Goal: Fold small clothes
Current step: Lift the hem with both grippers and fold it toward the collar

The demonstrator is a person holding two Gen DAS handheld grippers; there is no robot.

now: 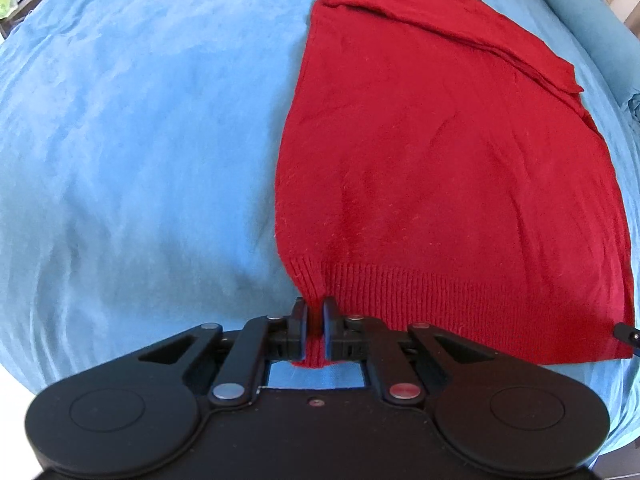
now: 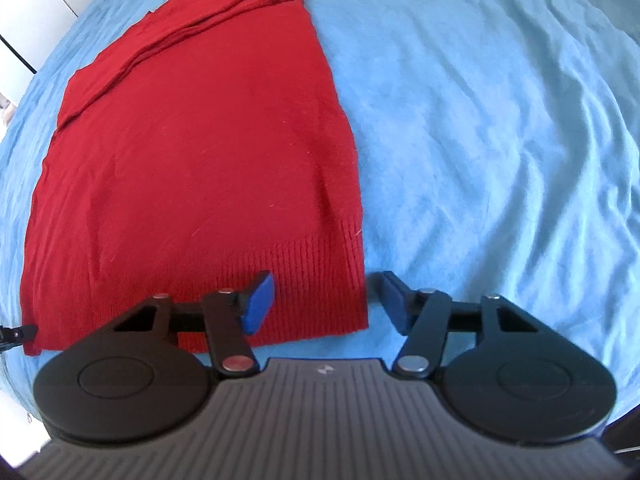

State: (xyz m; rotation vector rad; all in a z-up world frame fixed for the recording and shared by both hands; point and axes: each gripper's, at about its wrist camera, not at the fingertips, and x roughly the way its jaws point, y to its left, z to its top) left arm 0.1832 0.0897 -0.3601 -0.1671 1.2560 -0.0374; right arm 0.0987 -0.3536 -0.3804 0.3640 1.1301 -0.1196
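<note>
Pinching the ribbed hem at the near left corner of the red sweater (image 1: pixel 440 160), the left hand-held gripper (image 1: pixel 316 322) sits low in the frame's centre, its jaws closed tight on the knit. The right hand-held gripper (image 2: pixel 326 304) stands half open astride the sweater's near right corner, one blue pad (image 2: pixel 258 304) over the hem, the other over the blue bedsheet (image 2: pixel 500 140); neither presses the cloth. The sweater lies flat on the bed, a sleeve folded across its far end.

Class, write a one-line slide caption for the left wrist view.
Left gripper shut on the ribbed hem corner of a red sweater lying on a blue bedspread.
</note>
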